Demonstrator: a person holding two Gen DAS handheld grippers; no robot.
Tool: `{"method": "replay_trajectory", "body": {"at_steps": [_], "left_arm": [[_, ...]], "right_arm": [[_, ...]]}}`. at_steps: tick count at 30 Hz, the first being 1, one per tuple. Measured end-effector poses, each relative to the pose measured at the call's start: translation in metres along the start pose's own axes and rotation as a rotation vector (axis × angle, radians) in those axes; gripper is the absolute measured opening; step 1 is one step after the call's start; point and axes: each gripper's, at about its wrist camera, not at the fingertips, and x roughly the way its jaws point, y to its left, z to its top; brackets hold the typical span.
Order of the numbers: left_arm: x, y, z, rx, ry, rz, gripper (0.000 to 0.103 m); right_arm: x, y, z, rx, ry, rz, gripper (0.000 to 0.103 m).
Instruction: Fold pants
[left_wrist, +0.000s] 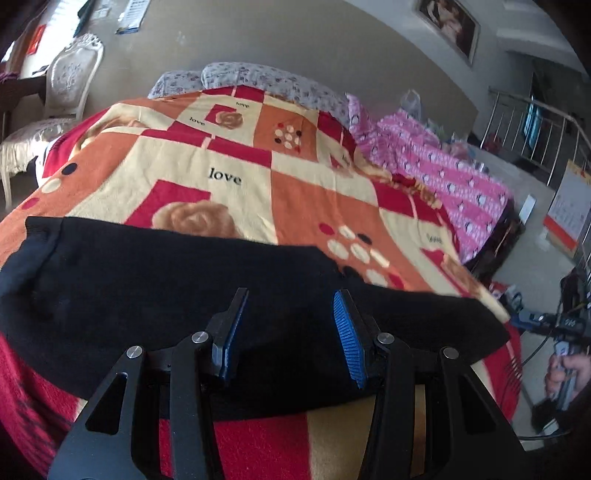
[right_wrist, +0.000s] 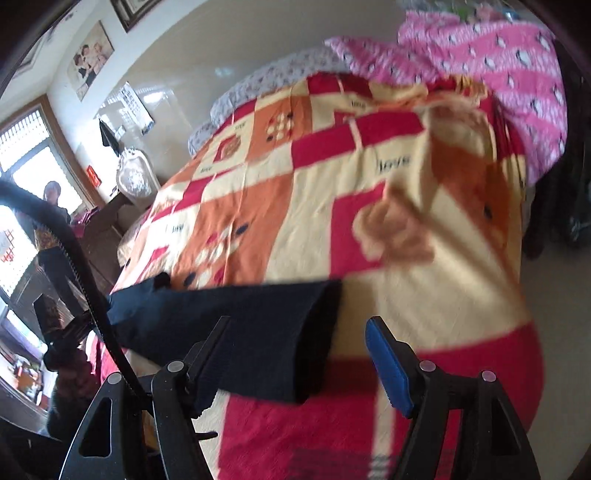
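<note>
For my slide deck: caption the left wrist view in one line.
Open left gripper poised over black pants laid across a patchwork blanket on a bed.

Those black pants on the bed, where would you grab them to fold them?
Probably by the ribbed cuff end of the pants, coming in from the near edge of the bed. They lie flat crosswise, so that free end offers an edge to pinch; the open right hand-held gripper already straddles it.
</note>
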Motion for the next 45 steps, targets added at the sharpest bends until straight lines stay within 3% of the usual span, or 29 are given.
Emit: {"method": "replay_trajectory", "body": {"at_steps": [3, 7, 13, 14, 16, 19, 21, 24, 29, 32, 36, 39, 45], "left_arm": [[0.004, -0.010, -0.003, 0.042, 0.011, 0.022, 0.045], [0.009, -0.005, -0.002, 0.020, 0.022, 0.032, 0.045], [0.010, 0.004, -0.005, -0.018, 0.030, 0.038, 0.045], [0.010, 0.004, -0.005, -0.016, 0.031, 0.040, 0.045], [0.010, 0.003, -0.007, -0.012, 0.032, 0.046, 0.045], [0.011, 0.003, -0.007, -0.011, 0.035, 0.049, 0.045], [0.012, 0.003, -0.007, -0.012, 0.038, 0.050, 0.045], [0.012, 0.004, -0.007, -0.013, 0.044, 0.052, 0.045], [0.012, 0.004, -0.008, -0.015, 0.045, 0.051, 0.045], [0.012, 0.004, -0.008, -0.014, 0.046, 0.053, 0.045], [0.012, 0.004, -0.009, -0.015, 0.048, 0.052, 0.045], [0.012, 0.004, -0.009, -0.014, 0.049, 0.054, 0.045], [0.012, 0.004, -0.009, -0.017, 0.052, 0.053, 0.045]], "right_arm": [[0.000, 0.004, -0.025, 0.035, 0.026, 0.044, 0.070], [0.011, -0.006, -0.040, 0.101, 0.049, 0.086, 0.071], [0.027, -0.028, -0.036, 0.258, -0.021, 0.226, 0.071], [0.028, -0.027, -0.034, 0.249, -0.029, 0.219, 0.069], [0.029, -0.024, -0.031, 0.236, -0.032, 0.162, 0.054], [0.030, -0.033, -0.030, 0.331, -0.042, 0.139, 0.052], [0.034, -0.030, -0.027, 0.364, 0.020, 0.173, 0.052], [0.042, -0.026, -0.033, 0.413, 0.114, 0.307, 0.052], [0.037, -0.045, -0.038, 0.554, 0.021, 0.295, 0.042], [0.035, -0.029, -0.036, 0.441, 0.029, 0.248, 0.042], [0.032, -0.030, -0.046, 0.448, -0.054, 0.208, 0.028], [0.029, -0.023, -0.054, 0.386, -0.133, 0.160, 0.024], [0.026, -0.017, -0.062, 0.367, -0.206, 0.116, 0.024]]}}
